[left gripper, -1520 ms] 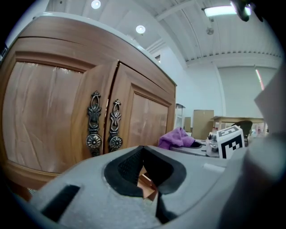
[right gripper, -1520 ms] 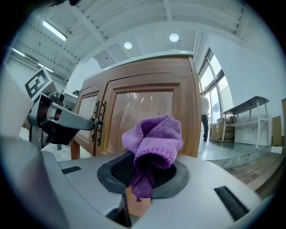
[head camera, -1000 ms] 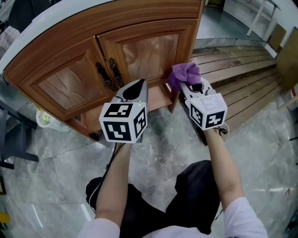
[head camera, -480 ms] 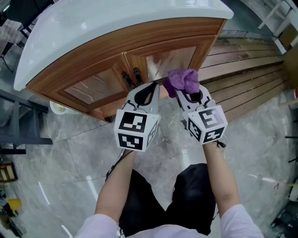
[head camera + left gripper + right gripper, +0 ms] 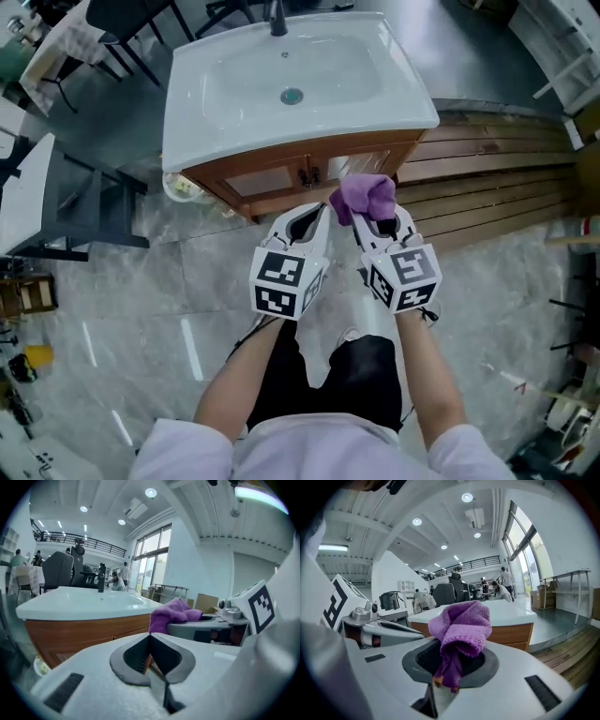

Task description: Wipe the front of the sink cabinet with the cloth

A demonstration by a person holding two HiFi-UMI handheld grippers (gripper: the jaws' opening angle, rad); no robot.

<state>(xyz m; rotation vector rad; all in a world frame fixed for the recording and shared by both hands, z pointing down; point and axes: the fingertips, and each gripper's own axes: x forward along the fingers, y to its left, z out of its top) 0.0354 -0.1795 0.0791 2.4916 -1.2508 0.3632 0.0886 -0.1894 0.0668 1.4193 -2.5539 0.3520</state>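
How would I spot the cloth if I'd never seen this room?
Find the white sink on its wooden cabinet. Just in front of the cabinet, the right gripper pinches a bunched purple cloth. It is the only purple, soft thing among white and wood.

**Cabinet [image 5: 272,180] front mostly hidden**

In the head view the sink [image 5: 375,117] overhangs the cabinet, leaving only a strip of its front; the cloth [image 5: 364,195] covers part of that. The tap [image 5: 277,17] is cut by the top edge. The cloth's tail is hidden between the right tool's [image 5: 449,670] jaws.
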